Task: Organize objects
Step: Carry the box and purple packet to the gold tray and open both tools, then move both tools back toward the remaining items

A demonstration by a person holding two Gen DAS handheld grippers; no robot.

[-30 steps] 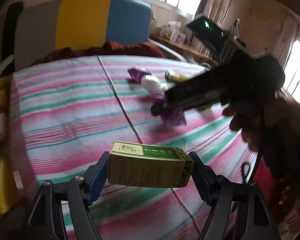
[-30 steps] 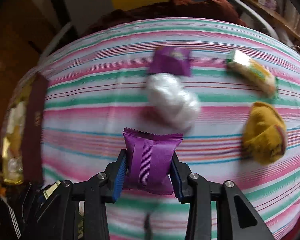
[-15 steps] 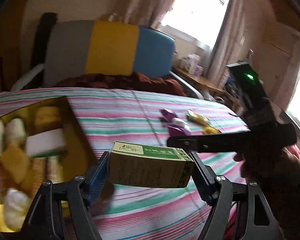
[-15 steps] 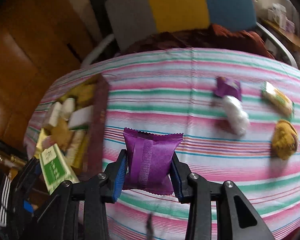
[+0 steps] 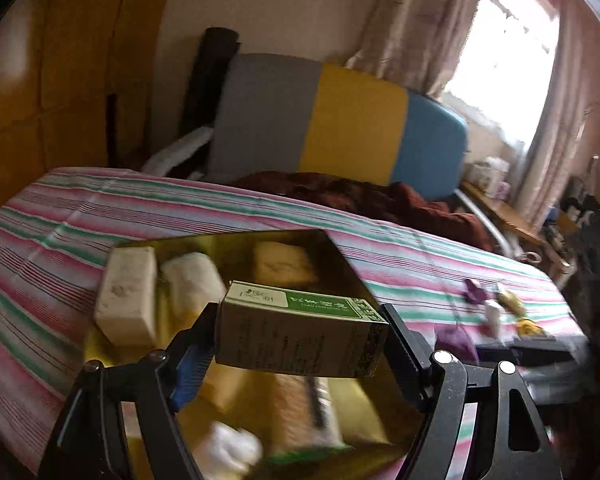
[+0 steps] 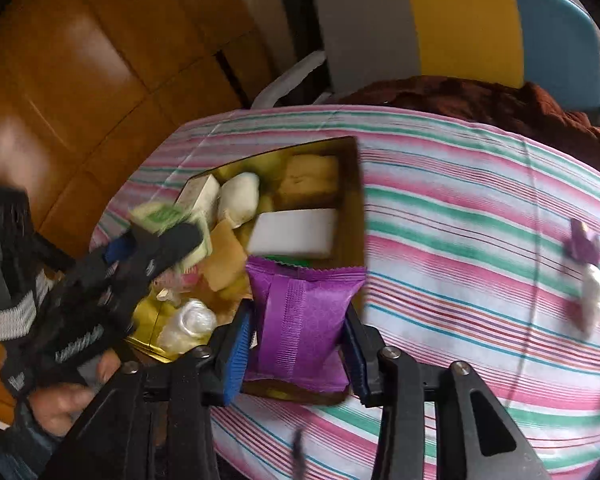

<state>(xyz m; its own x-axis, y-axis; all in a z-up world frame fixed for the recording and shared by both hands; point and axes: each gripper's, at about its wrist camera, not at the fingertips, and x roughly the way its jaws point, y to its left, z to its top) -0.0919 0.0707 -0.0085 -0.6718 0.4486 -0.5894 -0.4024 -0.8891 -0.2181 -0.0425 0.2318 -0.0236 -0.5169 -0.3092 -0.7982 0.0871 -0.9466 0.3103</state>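
My left gripper (image 5: 300,340) is shut on a green and beige carton (image 5: 300,332), held above a gold-lined box (image 5: 332,252) full of snacks. My right gripper (image 6: 300,332) is shut on a purple snack packet (image 6: 300,320) at the box's near right corner (image 6: 354,184). In the right wrist view the left gripper (image 6: 168,232) holds the carton (image 6: 168,216) over the box's left side. Loose on the striped cloth at the right lie a purple packet (image 6: 582,242) and a white wrapped piece (image 6: 594,300).
The box holds a white block (image 6: 296,232), a tan cake (image 6: 312,176), a pale carton (image 6: 200,196) and wrapped pieces. A grey, yellow and blue chair back (image 6: 460,20) and a brown cloth (image 6: 480,100) lie beyond the table. Wooden panels (image 6: 80,80) stand at the left.
Both grippers have swung left from the loose snacks to the gold box, still holding the carton and the purple packet. The box now fills the space under them.
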